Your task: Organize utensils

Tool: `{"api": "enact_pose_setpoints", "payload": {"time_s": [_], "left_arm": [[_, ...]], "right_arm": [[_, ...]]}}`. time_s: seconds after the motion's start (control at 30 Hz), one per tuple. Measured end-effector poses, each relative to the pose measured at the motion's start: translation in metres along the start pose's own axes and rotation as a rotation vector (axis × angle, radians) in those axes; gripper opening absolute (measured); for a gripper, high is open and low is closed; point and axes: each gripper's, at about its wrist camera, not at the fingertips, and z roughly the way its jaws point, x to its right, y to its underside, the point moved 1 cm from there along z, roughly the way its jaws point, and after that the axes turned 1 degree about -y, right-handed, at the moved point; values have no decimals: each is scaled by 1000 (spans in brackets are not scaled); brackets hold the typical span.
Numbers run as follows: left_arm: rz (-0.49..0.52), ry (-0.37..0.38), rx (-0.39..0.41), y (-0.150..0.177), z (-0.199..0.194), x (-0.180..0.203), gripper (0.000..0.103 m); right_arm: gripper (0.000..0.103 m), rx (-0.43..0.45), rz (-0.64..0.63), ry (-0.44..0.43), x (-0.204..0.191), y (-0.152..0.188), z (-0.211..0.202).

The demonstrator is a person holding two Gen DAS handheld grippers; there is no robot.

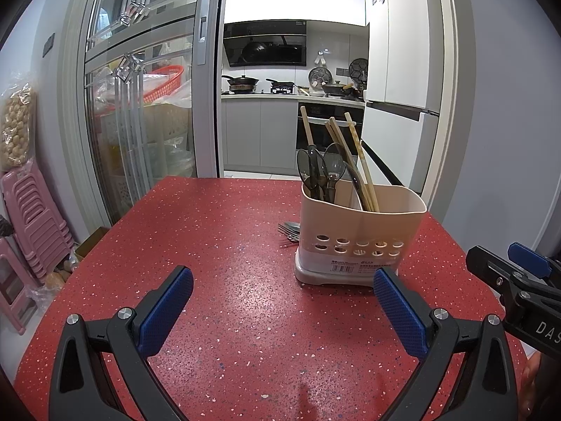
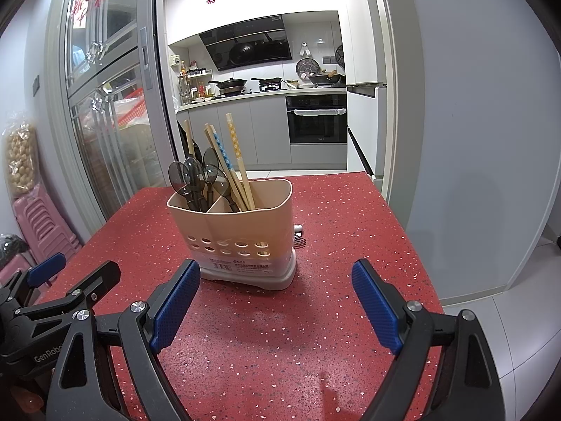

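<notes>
A beige two-compartment utensil holder stands on the red speckled table. Its left compartment holds dark spoons; its right one holds wooden chopsticks. Behind the holder lie metal forks, mostly hidden. My left gripper hovers open over the table, in front and left of the holder. My right gripper is open too, just in front of the holder, with nothing between its fingers. Each gripper shows at the other view's edge.
A glass sliding door and stacked pink stools stand to the left of the table. An open doorway behind leads into a kitchen with an oven. A grey wall rises close on the right.
</notes>
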Motion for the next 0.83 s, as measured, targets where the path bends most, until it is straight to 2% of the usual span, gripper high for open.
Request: {"api": "enact_pose_setpoints", "payload": {"time_s": [0.83], "left_arm": [[-3, 9, 9, -2, -6, -3, 103]], "right_arm": [[90, 0, 1, -1, -1, 0, -1]]}}
